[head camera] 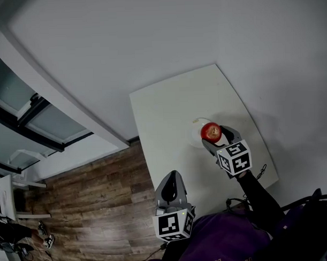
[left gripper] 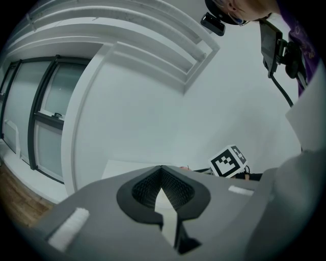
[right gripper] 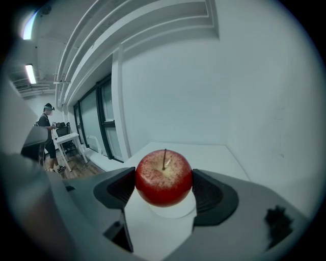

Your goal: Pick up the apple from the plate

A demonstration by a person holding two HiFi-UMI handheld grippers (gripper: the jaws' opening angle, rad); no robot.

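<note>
A red apple point(right gripper: 163, 177) with its stem up sits between the jaws of my right gripper point(right gripper: 164, 186), which is shut on it. The apple hangs just above a small white plate point(right gripper: 175, 210) on the white table. In the head view the apple point(head camera: 210, 132) is over the plate point(head camera: 196, 132) near the table's right side, with the right gripper point(head camera: 217, 138) around it. My left gripper point(head camera: 172, 189) is held back at the table's near edge, jaws shut with nothing between them point(left gripper: 163, 201).
The white table point(head camera: 168, 116) stands against a white wall. To its left lie a wooden floor point(head camera: 96, 204) and glass partitions point(head camera: 40, 118). A person stands far off by a desk point(right gripper: 48, 135). A cable point(head camera: 260, 172) lies near the table's right edge.
</note>
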